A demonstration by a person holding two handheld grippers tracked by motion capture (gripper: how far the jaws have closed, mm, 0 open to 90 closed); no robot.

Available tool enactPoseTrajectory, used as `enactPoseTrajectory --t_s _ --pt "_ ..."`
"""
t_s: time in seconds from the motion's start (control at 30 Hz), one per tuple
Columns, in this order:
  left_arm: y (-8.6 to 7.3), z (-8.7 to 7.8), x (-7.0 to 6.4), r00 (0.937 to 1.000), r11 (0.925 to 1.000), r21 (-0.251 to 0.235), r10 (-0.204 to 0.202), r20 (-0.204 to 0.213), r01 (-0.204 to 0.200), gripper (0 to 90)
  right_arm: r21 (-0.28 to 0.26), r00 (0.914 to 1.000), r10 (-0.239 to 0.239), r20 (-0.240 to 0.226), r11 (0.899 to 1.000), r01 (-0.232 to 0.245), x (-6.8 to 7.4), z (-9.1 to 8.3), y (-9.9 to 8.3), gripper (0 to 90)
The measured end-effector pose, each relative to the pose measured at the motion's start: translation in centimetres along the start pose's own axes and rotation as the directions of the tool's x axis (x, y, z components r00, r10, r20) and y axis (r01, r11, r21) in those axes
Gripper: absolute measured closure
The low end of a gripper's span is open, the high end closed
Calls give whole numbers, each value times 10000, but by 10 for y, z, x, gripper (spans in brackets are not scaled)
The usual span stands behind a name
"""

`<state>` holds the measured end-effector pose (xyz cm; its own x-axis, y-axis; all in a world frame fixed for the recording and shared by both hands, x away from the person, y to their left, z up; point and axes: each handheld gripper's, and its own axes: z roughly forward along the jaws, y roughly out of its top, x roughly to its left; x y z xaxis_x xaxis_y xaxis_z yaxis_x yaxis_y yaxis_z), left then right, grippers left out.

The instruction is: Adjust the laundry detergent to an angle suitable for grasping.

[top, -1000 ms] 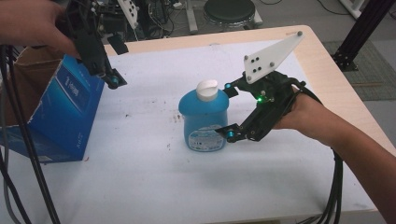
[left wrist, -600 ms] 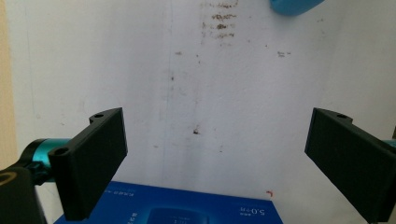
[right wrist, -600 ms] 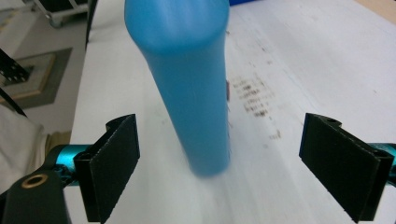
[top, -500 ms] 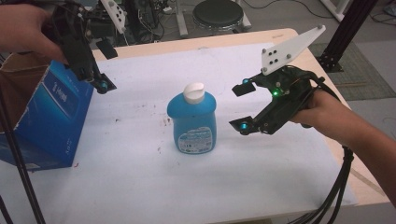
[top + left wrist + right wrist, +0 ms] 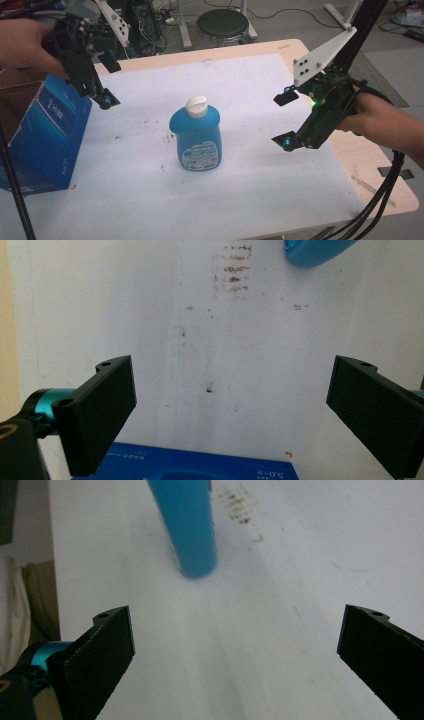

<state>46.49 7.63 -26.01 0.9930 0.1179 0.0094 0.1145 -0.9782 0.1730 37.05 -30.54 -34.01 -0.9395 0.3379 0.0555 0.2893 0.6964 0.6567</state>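
A blue bottle (image 5: 196, 136) with a white cap (image 5: 196, 106) stands upright near the middle of the bench (image 5: 260, 80), on its white cover. The right claw (image 5: 286, 120) is held released beside it, well apart from the bottle, with the jaws wide and nothing between them. The left claw (image 5: 102, 97) is also released and hangs over the edge of a blue carton (image 5: 47, 135) at the left side; nothing is held by it.

The bottle is judged to be stiff plastic with a smooth, somewhat slippery skin. It may be rather heavy if it is filled, but the level cannot be seen through the wall. It should be taken across the narrow sides of the body, at about the middle height, where the flat jaws find parallel faces. The rounded shoulder and the cap are better avoided, because the jaws could slide off there.
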Motion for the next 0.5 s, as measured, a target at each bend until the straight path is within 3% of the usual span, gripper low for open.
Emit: enactPoseTrajectory --t_s 0.13,0.37,0.5 --pt "0 0 -1 10000 10000 -32 -22 -30 22 56 811 9989 370 286 9959 -392 -3 -13 -2 13" --pt "-1 1 1 9999 9999 46 -95 -59 95 57 2230 9967 30 816 9746 -212 -6 -29 0 19" --pt "-1 2 2 9999 9999 -25 -116 -63 116 57 2644 9979 -304 569 9643 144 -10 -31 6 19"
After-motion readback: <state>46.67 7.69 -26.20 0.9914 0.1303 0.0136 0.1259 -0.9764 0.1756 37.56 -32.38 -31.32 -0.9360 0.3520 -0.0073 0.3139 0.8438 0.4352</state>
